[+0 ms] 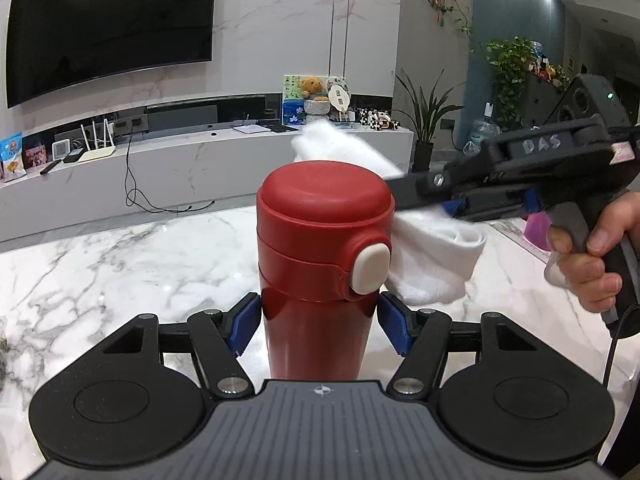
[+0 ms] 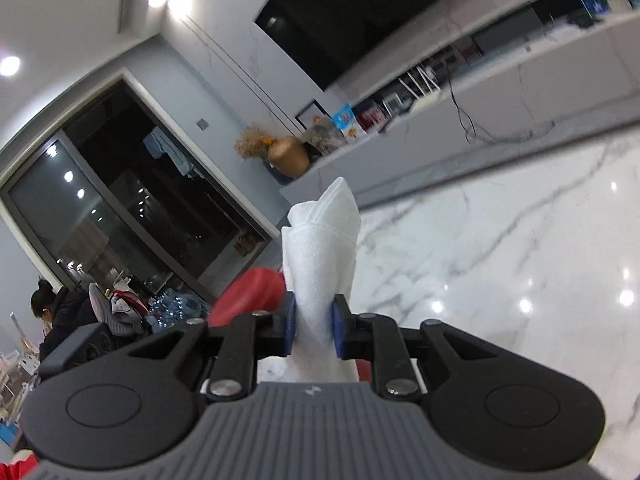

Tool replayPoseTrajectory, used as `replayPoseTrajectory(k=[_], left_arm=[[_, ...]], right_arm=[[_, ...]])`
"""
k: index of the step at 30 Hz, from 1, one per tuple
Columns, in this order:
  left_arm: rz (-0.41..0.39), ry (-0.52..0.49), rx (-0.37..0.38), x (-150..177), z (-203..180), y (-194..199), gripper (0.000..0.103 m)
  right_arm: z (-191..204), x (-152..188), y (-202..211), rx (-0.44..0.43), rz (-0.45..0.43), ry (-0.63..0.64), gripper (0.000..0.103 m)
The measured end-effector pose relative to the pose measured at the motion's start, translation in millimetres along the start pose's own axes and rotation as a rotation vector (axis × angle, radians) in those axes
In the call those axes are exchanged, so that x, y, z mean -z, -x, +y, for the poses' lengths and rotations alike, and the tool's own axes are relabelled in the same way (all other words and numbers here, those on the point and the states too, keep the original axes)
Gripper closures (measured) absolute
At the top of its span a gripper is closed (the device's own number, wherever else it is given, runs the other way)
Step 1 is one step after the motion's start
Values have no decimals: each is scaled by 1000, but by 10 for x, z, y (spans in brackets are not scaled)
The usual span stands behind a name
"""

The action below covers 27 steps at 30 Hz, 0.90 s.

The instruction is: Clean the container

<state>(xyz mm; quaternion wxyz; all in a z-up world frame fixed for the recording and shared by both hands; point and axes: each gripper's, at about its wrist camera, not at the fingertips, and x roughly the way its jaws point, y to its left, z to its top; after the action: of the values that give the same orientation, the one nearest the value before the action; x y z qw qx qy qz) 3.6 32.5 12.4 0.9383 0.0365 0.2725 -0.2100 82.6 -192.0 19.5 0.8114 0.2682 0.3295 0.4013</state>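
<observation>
1. Left gripper (image 1: 319,326) fingers clamp the red flask (image 1: 320,264), upright on the marble table (image 1: 100,264).
2. Right gripper (image 2: 314,330) fingers pinch a white cloth (image 2: 320,248) against the flask's lid.
3. Beyond: TV (image 1: 108,24), cabinet (image 1: 192,164), plants (image 1: 426,116).

Matt red plastic-looking flask (image 1: 320,248), soft fluffy white cloth (image 1: 432,264), glossy veined marble tabletop (image 1: 120,264).
</observation>
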Motion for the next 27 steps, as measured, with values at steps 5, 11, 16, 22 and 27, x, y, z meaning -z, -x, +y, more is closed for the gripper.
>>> replayPoseTrajectory(k=[5,11,16,22,27], left_arm=[[1,-4,-4,-14,-14,-1,41],[-1,8,-28,-22,-34,7,41],[-35,57,-117,-39,-164,32,36],[-97,105,-241,-108,-362,63,30],[-149,145,-344,-165,-528,89,30]], right_arm=[[-99,125,-165,107,102,-15,82],[-233,342,-444,241,232,-17,82],[-272,420,-549,276,266,-23,82],[-255,524,-469,279,268,-16,81],[-228,535,-462,281,265,-18,81]])
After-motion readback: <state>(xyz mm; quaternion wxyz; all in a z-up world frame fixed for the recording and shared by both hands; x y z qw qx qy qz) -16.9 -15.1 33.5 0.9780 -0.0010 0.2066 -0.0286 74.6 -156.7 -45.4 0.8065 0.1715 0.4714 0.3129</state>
